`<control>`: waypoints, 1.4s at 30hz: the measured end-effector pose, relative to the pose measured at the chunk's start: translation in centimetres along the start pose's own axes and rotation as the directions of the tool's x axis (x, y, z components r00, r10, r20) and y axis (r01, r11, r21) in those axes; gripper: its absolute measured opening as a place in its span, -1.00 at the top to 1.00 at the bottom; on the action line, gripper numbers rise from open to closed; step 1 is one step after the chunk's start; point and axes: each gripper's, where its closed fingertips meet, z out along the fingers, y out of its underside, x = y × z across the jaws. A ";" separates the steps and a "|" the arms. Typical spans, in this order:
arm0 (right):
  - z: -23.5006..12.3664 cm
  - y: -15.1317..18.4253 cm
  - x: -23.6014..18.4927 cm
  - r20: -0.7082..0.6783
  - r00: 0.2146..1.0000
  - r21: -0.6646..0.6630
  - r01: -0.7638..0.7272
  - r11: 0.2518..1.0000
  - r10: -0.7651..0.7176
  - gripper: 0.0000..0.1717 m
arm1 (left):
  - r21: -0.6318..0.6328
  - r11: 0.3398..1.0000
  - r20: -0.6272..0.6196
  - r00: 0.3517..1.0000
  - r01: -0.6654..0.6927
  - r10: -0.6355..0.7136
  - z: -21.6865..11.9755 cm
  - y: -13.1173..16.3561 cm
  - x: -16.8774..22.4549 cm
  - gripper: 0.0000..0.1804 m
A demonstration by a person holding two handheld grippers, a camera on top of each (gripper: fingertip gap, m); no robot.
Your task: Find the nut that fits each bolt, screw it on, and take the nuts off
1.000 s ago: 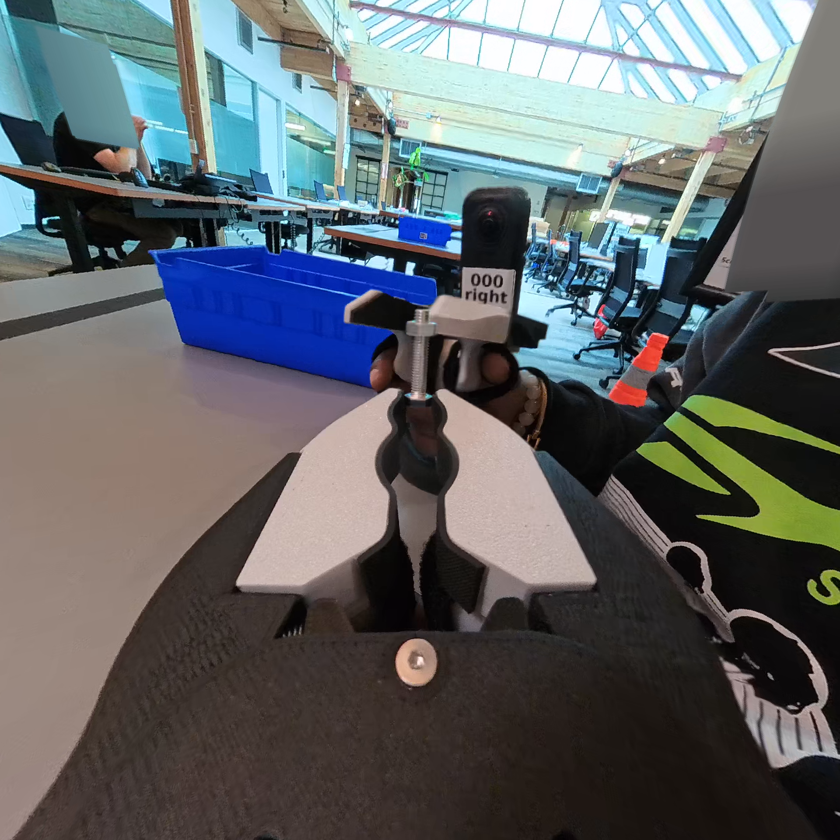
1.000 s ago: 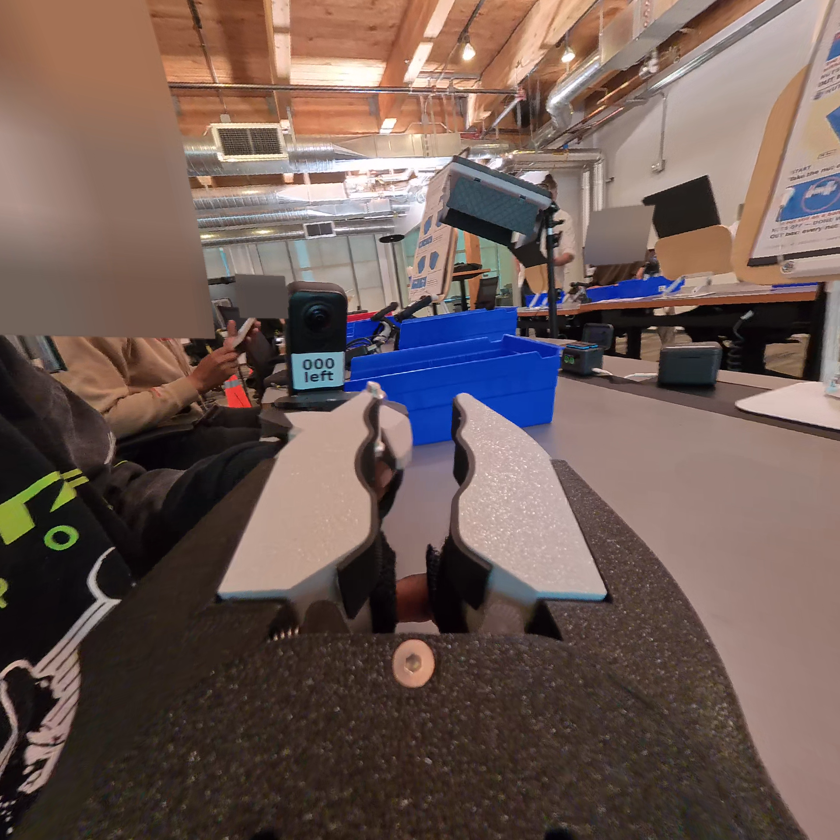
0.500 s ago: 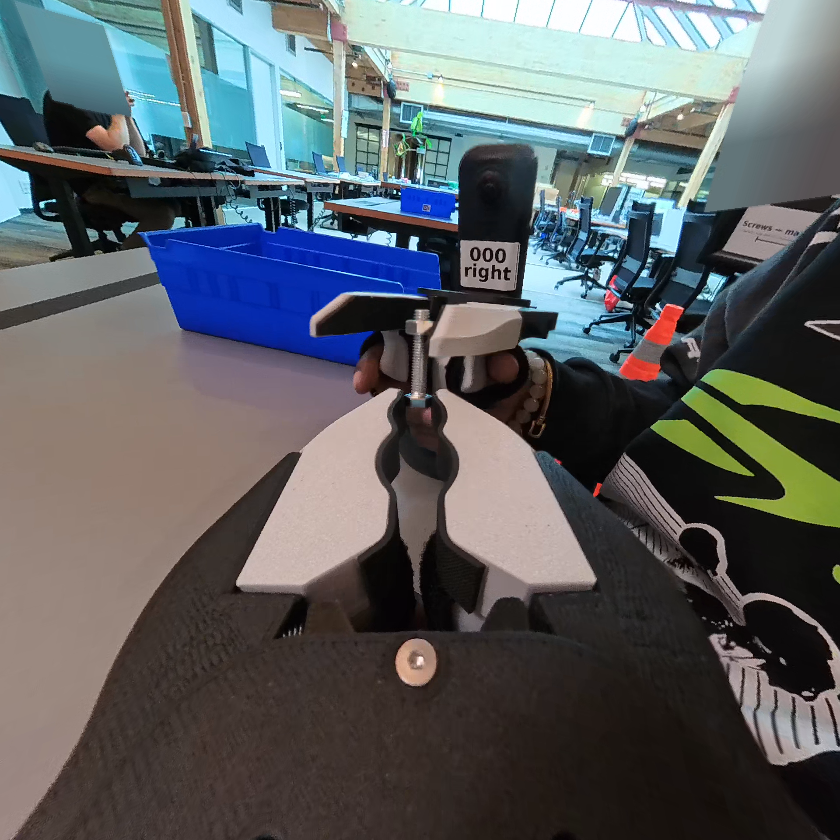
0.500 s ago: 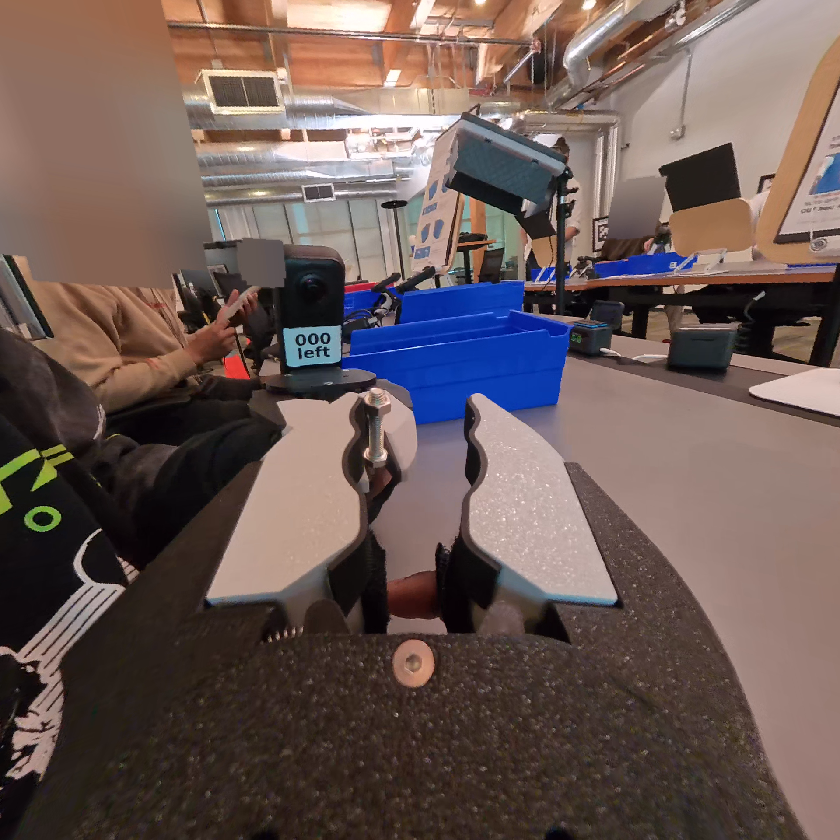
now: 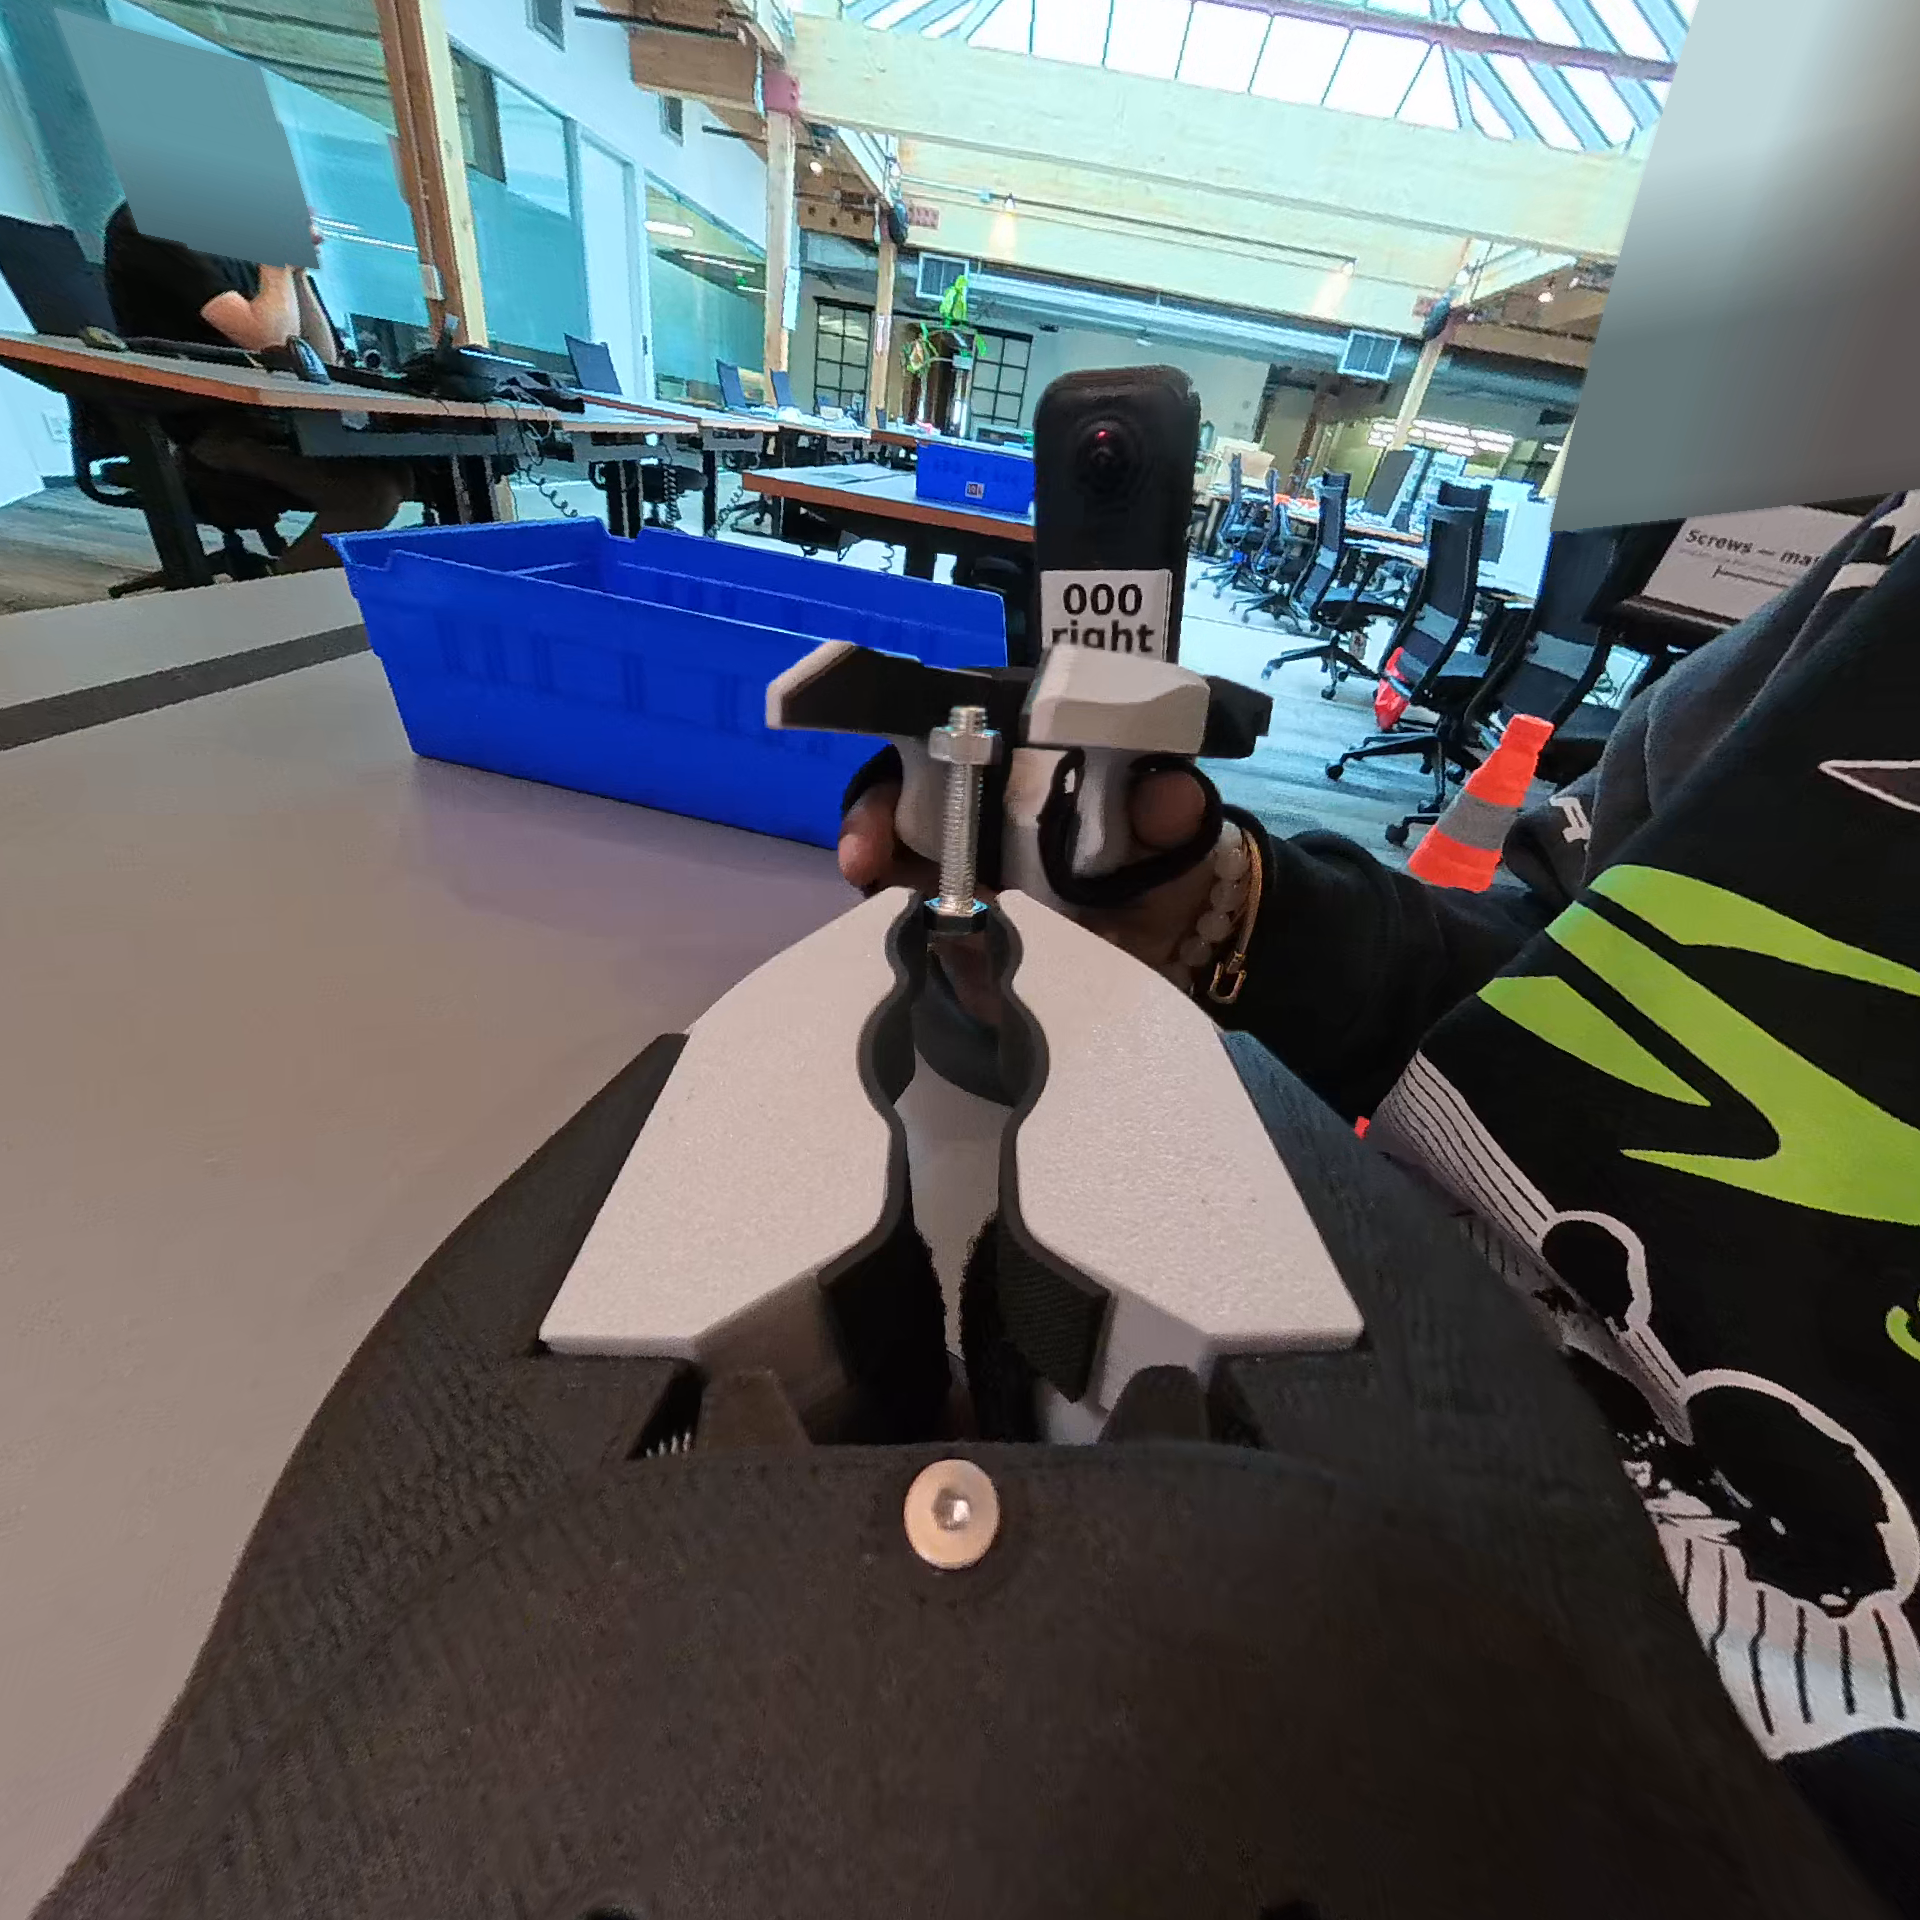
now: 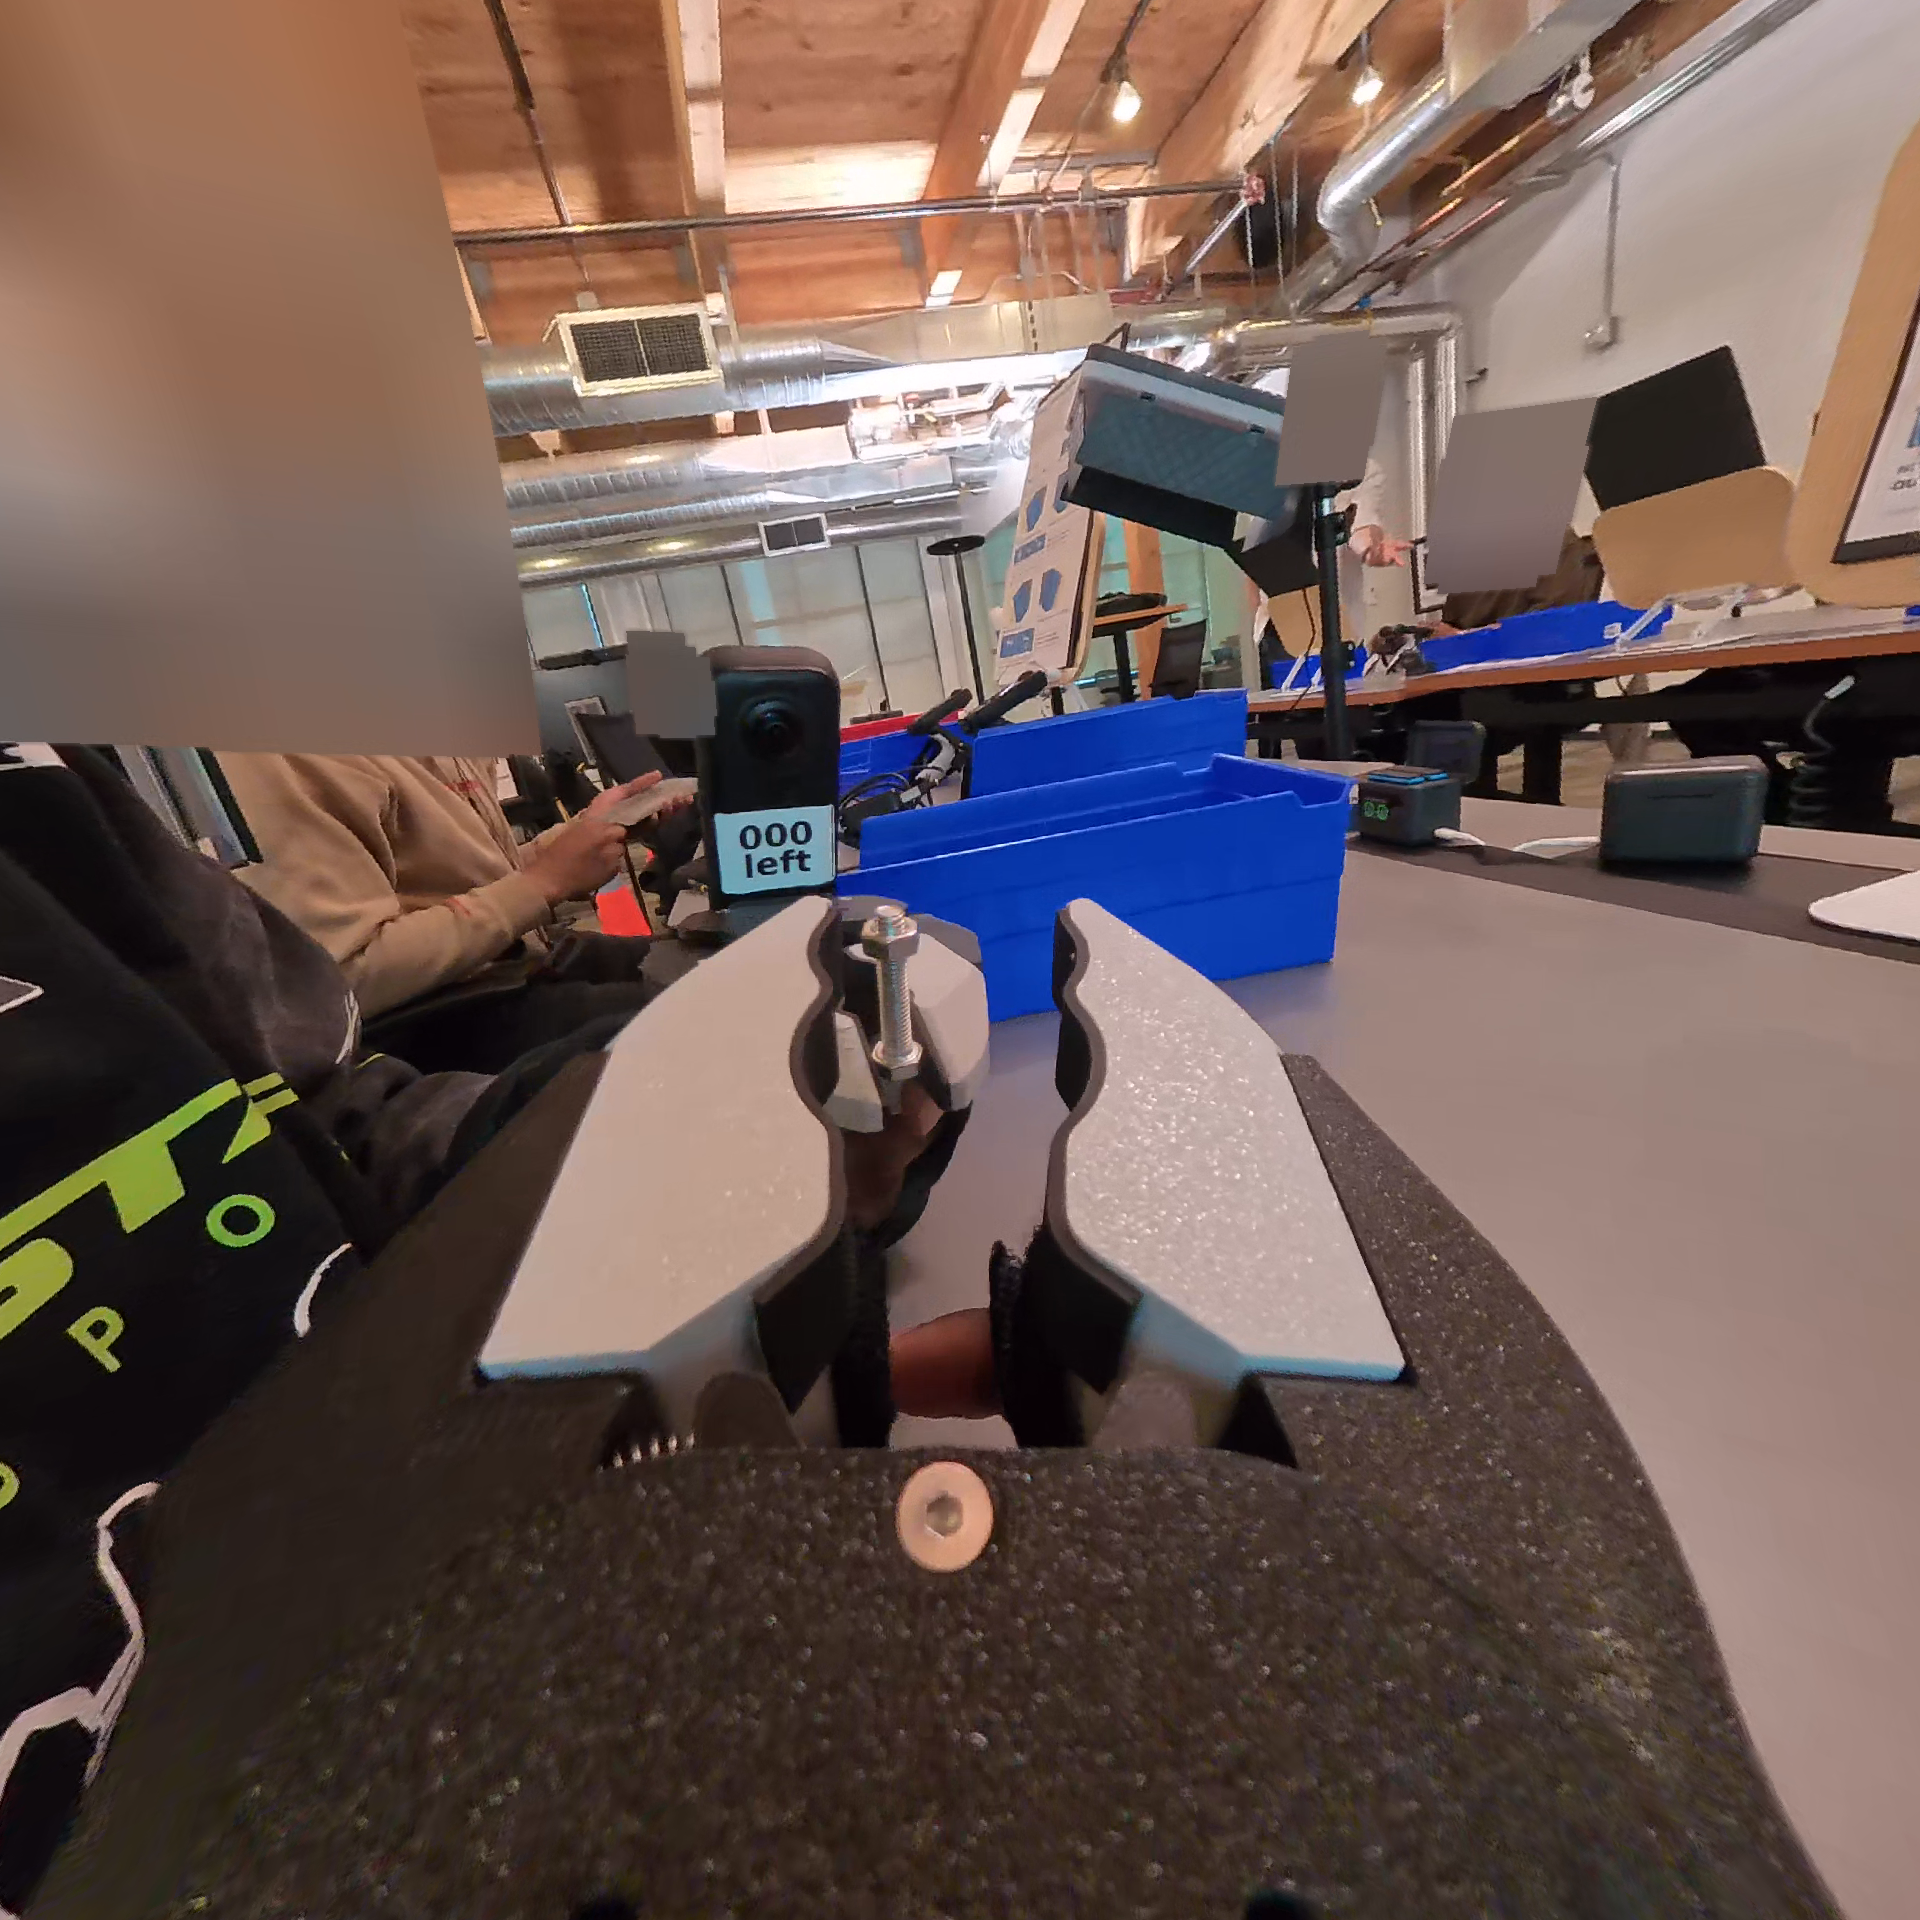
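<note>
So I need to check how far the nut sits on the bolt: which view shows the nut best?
The left wrist view: the nut stands clear near the top of the upright bolt, whose head the left tongs grip. The right wrist view shows the same nut too, between the open right tongs, partly crowded by one finger.

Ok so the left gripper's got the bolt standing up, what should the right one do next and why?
Probably close the right gripper on the nut. Its fingers stand apart on either side of the nut near the bolt's tip, not pressing it, while the left gripper clamps the bolt's head.
</note>
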 end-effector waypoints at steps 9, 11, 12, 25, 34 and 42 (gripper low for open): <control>-0.4 0.1 1.1 -0.068 0.998 -0.008 0.010 1.000 -0.011 0.69 | 0.058 0.998 0.002 0.999 0.033 -0.033 -0.5 -0.8 -0.3 0.89; -0.4 -0.1 0.6 -0.041 0.999 0.006 0.009 1.000 -0.008 0.65 | 0.050 0.998 0.002 1.000 0.029 -0.030 -0.4 -0.7 -0.3 0.88; -0.3 -0.1 0.4 -0.029 1.000 0.009 0.011 1.000 -0.011 0.61 | 0.043 0.999 0.003 1.000 0.025 -0.025 -0.4 -0.6 -0.2 0.88; -0.5 -0.3 1.0 -0.066 0.998 0.016 0.021 1.000 -0.020 0.67 | 0.063 0.997 -0.008 0.999 0.054 -0.053 -0.5 -0.8 -0.3 0.89; 0.2 0.4 0.2 -0.022 1.000 -0.022 0.020 1.000 -0.021 0.56 | 0.019 0.999 -0.025 0.999 0.029 -0.029 -0.1 -0.2 0.2 0.88; -0.4 -0.4 0.7 -0.038 0.999 0.024 0.007 1.000 -0.006 0.72 | 0.065 0.996 -0.033 0.997 0.069 -0.067 -0.5 -0.8 0.0 0.88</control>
